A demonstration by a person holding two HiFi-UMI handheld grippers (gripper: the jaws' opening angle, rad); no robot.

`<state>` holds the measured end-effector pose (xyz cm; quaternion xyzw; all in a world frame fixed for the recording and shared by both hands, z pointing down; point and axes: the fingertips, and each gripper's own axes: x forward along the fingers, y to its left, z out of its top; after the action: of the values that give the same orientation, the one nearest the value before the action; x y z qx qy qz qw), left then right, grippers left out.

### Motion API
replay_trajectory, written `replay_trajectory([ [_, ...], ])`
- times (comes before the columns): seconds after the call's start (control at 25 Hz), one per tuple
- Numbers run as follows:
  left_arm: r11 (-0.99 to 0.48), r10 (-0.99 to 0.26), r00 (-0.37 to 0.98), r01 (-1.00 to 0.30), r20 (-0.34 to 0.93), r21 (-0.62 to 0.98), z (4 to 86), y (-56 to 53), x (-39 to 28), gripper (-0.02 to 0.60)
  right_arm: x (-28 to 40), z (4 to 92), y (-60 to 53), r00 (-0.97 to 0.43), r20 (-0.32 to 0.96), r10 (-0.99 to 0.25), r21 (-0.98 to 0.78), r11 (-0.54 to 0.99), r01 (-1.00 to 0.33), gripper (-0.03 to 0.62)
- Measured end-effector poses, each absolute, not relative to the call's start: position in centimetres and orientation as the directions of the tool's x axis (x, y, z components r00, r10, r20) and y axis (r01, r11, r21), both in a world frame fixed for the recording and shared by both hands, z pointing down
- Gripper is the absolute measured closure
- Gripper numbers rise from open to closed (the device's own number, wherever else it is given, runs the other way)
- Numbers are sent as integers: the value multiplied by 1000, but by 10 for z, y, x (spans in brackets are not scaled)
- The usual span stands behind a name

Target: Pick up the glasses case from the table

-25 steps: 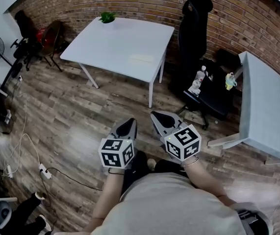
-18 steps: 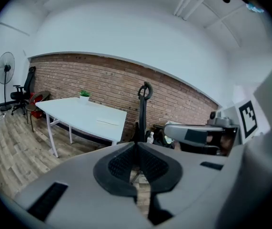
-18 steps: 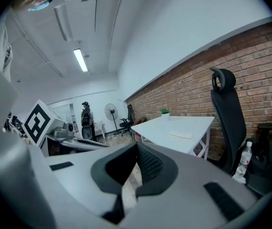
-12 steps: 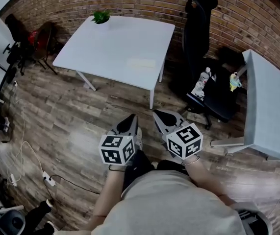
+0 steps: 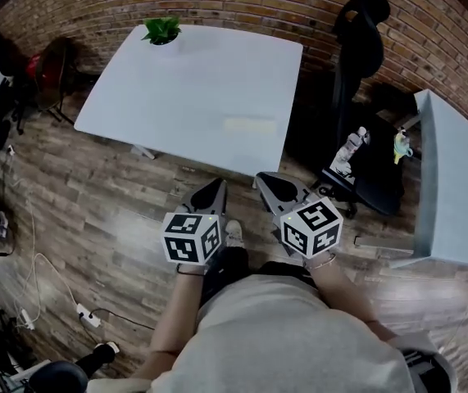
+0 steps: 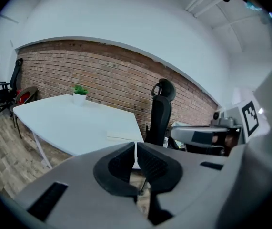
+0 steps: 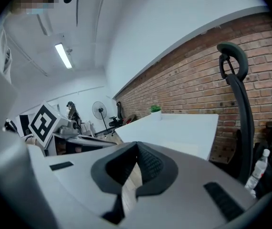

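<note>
The glasses case is a flat, pale oblong lying near the front right edge of the white table. It also shows in the left gripper view, as a pale glasses case just beyond the jaws. My left gripper and right gripper are held side by side over the wood floor, just short of the table's near edge. Both point toward the table. The jaws of the left gripper and of the right gripper are shut with nothing between them.
A small potted plant stands at the table's far left corner. A black office chair stands right of the table against the brick wall, with bottles on a dark seat. A second pale table is at the right.
Both grippers have moved forward together toward the white table, which now sits larger and nearer in the head view. Their jaws have stayed shut and empty.
</note>
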<state>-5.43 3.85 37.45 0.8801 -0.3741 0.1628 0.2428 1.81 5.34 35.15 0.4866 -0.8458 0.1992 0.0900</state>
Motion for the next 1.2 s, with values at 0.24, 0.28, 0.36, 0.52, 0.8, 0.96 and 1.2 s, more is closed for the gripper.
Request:
replay_trajectory([
  [0.24, -635, -522, 684, -711, 510, 304, 391, -23, -73, 565, 12, 361, -13, -469, 380, -797, -245, 402, -882, 595],
  [0.28, -633, -512, 686, -708, 516, 313, 397, -29, -75, 565, 13, 363, -20, -462, 388, -797, -242, 396, -886, 595],
  [0.36, -636, -491, 697, -697, 523, 332, 406, -40, -77, 565, 13, 368, -32, -448, 407, -796, -233, 384, -894, 595],
  [0.52, -657, -446, 714, -671, 539, 344, 424, -48, -72, 565, 19, 381, -45, -423, 456, -783, -214, 365, -906, 595],
  [0.8, -631, -427, 716, -673, 552, 385, 440, -61, -65, 565, 30, 407, -57, -423, 528, -736, -190, 383, -904, 595],
  [0.96, -639, -417, 712, -671, 565, 375, 444, -68, -57, 565, 33, 421, -65, -452, 565, -690, -179, 432, -884, 595],
  [1.2, -606, -436, 693, -697, 574, 382, 447, -85, -47, 565, 44, 437, -87, -492, 604, -627, -198, 480, -855, 595],
])
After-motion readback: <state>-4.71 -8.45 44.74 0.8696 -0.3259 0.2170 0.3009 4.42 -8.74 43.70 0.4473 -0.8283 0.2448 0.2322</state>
